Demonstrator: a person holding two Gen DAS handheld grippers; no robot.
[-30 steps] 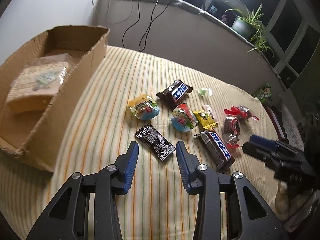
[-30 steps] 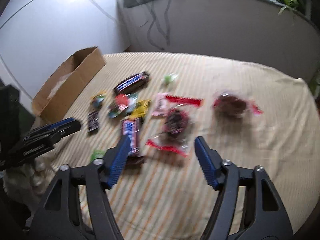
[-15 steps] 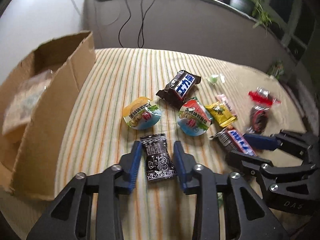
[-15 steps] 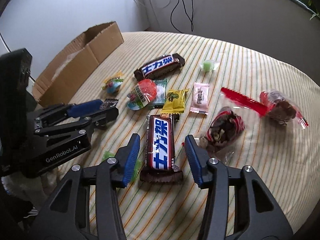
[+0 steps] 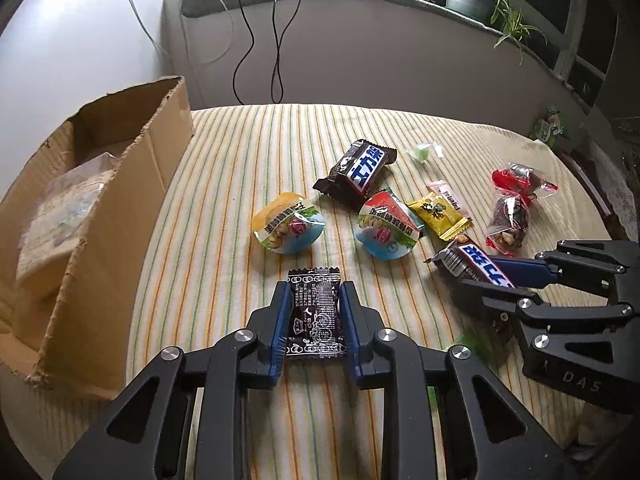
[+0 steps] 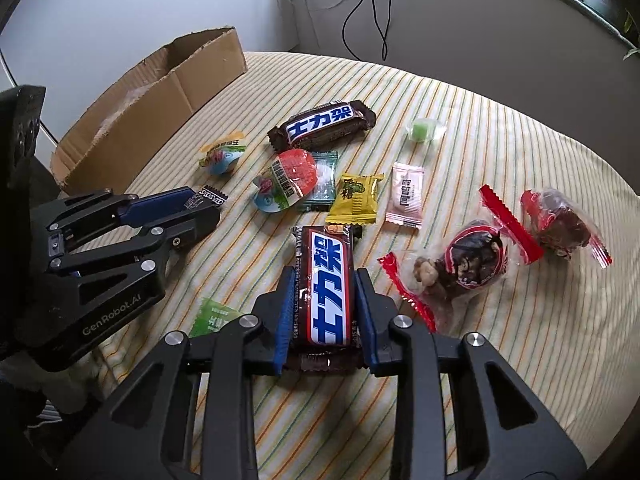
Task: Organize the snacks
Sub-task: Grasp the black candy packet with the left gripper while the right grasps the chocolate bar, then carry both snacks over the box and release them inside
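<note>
My left gripper (image 5: 315, 292) is shut on a small black snack packet (image 5: 316, 316) that lies on the striped tablecloth (image 5: 240, 168). My right gripper (image 6: 324, 280) is shut on a brown Snickers bar (image 6: 326, 284) lying on the cloth. The right gripper also shows in the left wrist view (image 5: 504, 280), and the left gripper shows in the right wrist view (image 6: 200, 208). An open cardboard box (image 5: 100, 216) with a clear-wrapped pack (image 5: 60, 208) inside stands at the left.
On the cloth lie a second Snickers bar (image 6: 322, 124), two jelly cups (image 5: 288, 226) (image 5: 386, 230), a yellow packet (image 6: 354, 198), a pink packet (image 6: 406, 194), a green candy (image 6: 424, 130), two red-wrapped date snacks (image 6: 472, 260) (image 6: 560, 224) and a green packet (image 6: 212, 316).
Both grippers have moved forward and down and closed: the left onto the black packet, the right onto the near Snickers bar.
</note>
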